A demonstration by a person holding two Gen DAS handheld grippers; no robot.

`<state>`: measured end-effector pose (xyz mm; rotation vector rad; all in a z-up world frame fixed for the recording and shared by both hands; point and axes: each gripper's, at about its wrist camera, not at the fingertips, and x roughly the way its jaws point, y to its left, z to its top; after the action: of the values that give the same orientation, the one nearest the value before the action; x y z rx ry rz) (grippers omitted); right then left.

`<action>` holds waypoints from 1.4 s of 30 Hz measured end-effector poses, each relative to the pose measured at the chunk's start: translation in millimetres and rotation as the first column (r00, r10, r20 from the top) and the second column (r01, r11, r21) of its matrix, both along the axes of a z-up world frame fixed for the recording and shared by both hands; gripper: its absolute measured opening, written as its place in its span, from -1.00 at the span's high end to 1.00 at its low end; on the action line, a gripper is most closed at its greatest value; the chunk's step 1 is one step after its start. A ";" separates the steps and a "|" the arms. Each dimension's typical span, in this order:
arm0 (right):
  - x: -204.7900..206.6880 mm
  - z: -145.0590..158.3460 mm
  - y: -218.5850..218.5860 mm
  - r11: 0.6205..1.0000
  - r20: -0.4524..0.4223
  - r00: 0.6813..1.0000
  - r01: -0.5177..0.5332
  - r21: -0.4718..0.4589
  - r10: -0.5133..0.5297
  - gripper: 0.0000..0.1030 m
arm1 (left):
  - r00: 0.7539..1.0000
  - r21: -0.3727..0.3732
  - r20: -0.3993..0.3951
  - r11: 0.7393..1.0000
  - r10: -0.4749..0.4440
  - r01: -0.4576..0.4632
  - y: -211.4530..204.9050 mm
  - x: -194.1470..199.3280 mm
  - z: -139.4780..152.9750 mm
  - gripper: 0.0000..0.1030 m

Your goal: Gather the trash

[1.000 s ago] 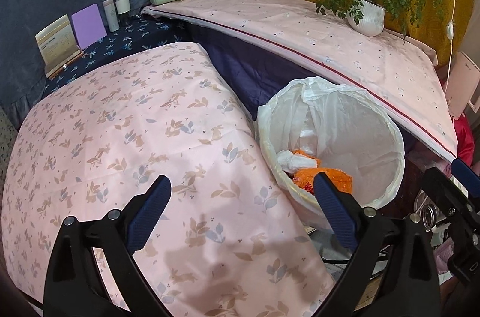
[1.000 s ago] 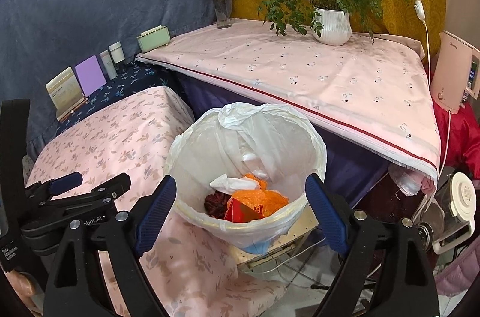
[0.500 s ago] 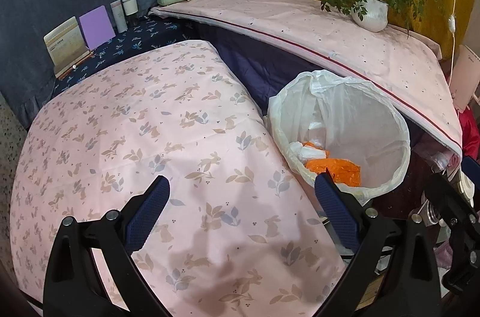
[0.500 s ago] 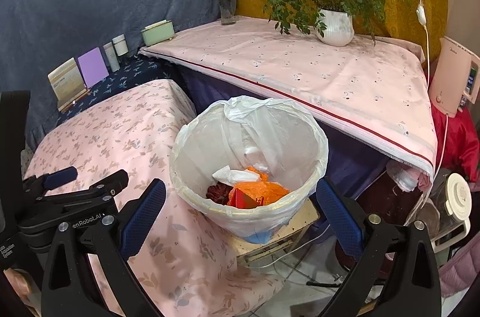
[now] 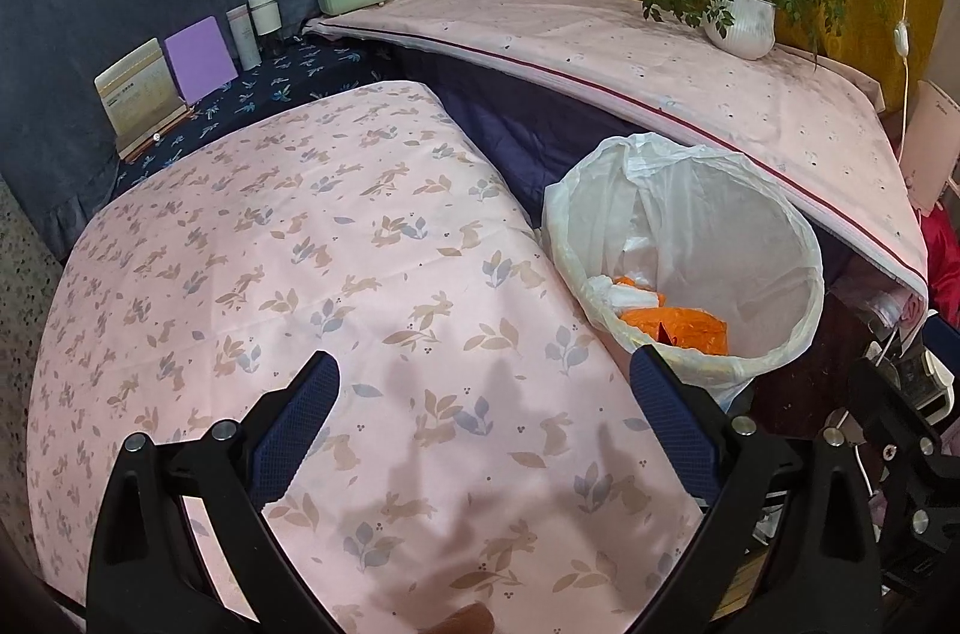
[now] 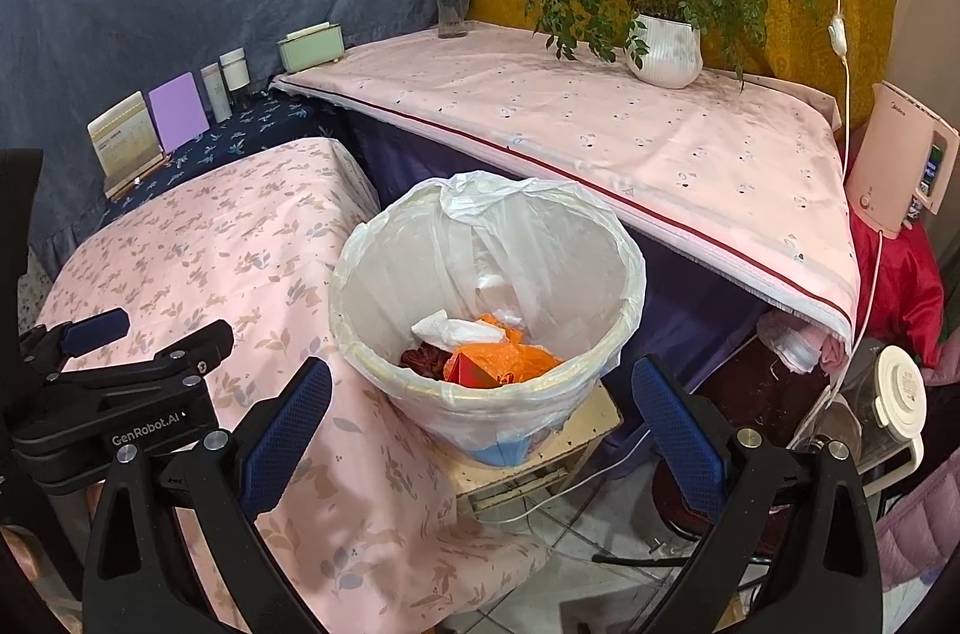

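Note:
A round bin lined with a white plastic bag [image 6: 486,274] stands on a low stool between two cloth-covered tables; it also shows in the left wrist view [image 5: 684,250]. Inside lie an orange plastic bag [image 6: 504,361], a white crumpled tissue [image 6: 456,331], a red piece and something dark brown. My right gripper [image 6: 480,418] is open and empty, above the bin's near rim. My left gripper [image 5: 480,412] is open and empty over the pink floral tablecloth [image 5: 300,274], left of the bin. It shows from the side in the right wrist view [image 6: 120,364].
A higher table with a pink cloth [image 6: 600,124] holds a potted plant [image 6: 663,52], a flower vase [image 6: 453,4] and a green box [image 6: 311,46]. Cards and small bottles [image 6: 180,109] stand at the back left. A pink appliance [image 6: 906,166], kettle and cables lie right.
Both grippers have drawn back and up from the bin, so the bin sits farther off and lower in both views. Both stayed open and empty.

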<state>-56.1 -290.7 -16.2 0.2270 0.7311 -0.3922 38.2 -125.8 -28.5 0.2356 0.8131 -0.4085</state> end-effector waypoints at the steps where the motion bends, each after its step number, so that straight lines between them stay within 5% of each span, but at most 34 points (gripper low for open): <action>1: 0.0 -0.5 0.4 1.000 -0.001 1.000 -0.001 0.000 0.001 -0.89 | 1.000 -0.001 -0.002 1.000 -0.002 0.002 -0.1 0.0 0.1 -0.81; 42: -2.9 -14.8 4.4 1.000 -0.028 1.000 -0.004 -0.006 0.004 -0.88 | 1.000 -0.004 -0.006 1.000 0.006 -0.006 0.6 -7.2 -5.4 -0.81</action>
<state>-59.1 -286.3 -31.0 0.2152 0.7580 -0.3946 31.0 -125.2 -33.9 0.2279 0.8187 -0.4052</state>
